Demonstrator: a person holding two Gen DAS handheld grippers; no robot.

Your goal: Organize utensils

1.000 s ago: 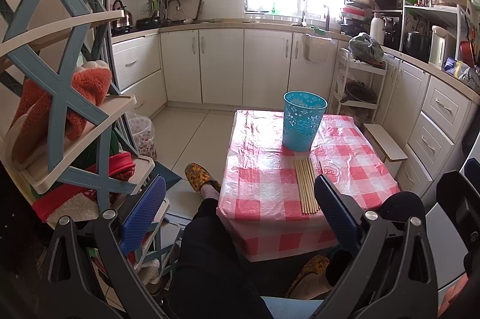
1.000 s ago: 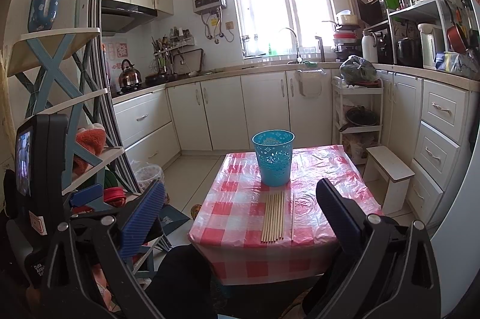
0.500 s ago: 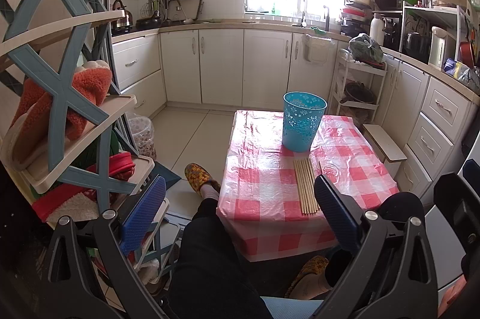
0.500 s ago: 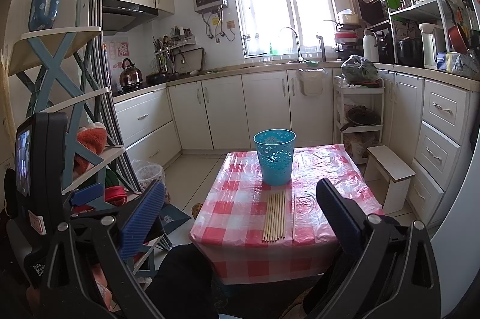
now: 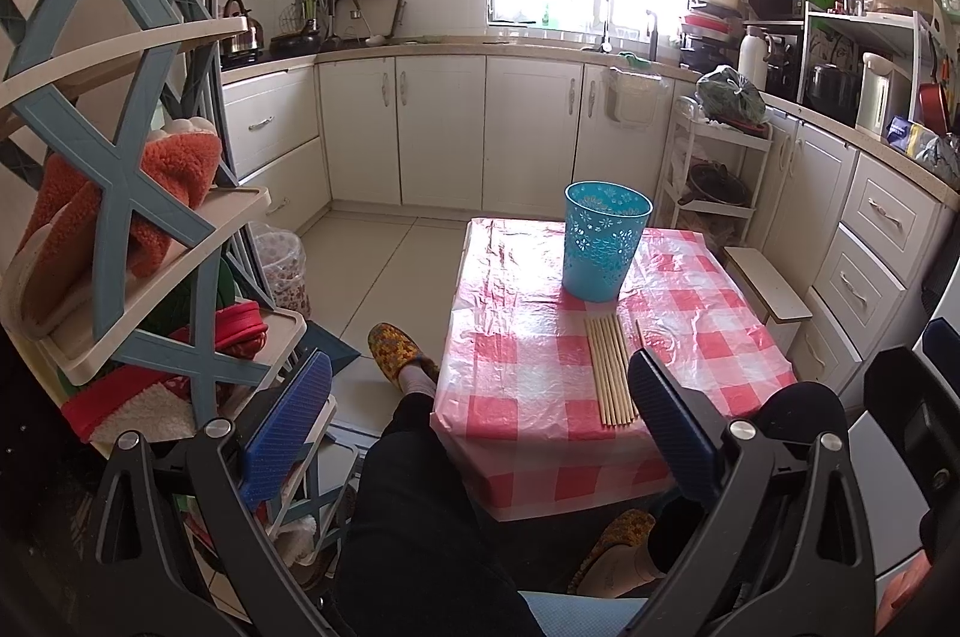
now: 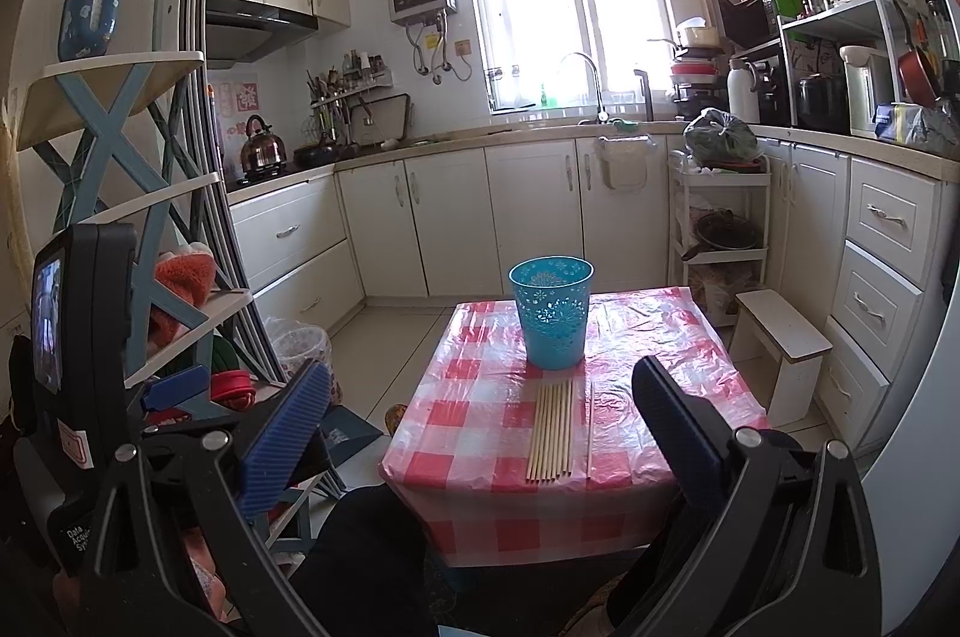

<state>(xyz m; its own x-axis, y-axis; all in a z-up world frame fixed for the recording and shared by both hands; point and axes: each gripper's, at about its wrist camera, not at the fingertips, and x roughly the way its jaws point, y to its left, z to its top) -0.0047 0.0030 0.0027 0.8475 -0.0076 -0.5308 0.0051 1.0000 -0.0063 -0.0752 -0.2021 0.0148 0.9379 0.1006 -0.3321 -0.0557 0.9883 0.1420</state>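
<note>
Roughly eight chopsticks [image 6: 551,430] beside one basket [image 6: 551,313].

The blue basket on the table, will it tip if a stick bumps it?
Probably. The blue basket looks like thin perforated plastic, tall, tapering to a narrow base, so likely light. The glossy plastic tablecloth may let it slide.

left tool [image 5: 474,421] agape, right tool [image 6: 480,424] too (empty)
</note>
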